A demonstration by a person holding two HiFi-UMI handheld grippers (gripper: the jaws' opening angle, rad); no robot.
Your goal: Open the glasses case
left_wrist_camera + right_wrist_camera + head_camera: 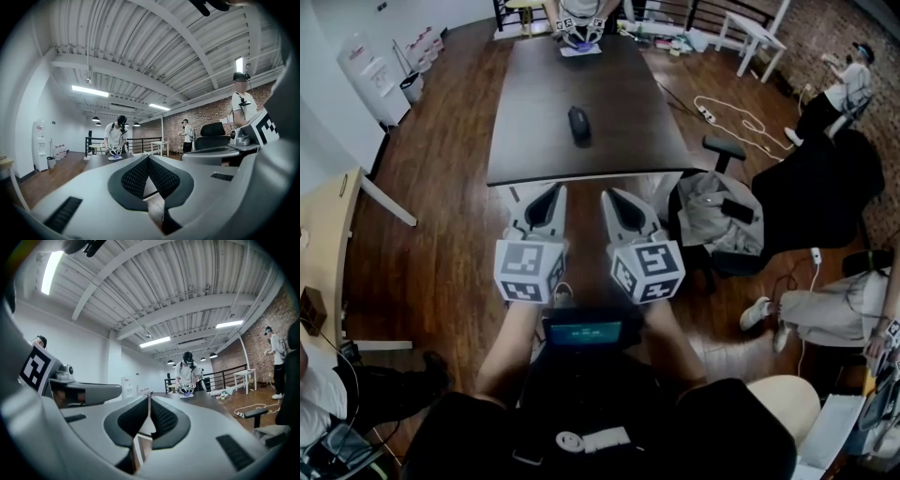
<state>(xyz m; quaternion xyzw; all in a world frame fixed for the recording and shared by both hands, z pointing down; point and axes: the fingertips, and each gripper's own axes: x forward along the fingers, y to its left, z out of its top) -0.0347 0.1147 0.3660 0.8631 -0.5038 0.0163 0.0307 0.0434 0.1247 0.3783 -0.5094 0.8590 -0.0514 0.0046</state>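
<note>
My left gripper [554, 192] and right gripper [610, 195] — both clenched, empty — hover off the desk's [534, 112] near edge. The glasses case [579, 124] lies mid-desk.

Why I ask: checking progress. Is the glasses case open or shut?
Shut: the glasses case lies on the table as one closed dark lump, no lid raised.

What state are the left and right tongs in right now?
Left tongs: closed, holding nothing.
Right tongs: closed, holding nothing.

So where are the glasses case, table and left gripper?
glasses case [579, 124], head view, middle of its top
table [623, 98], head view, bare top beside the case
left gripper [553, 191], head view, tips of its jaws
</note>
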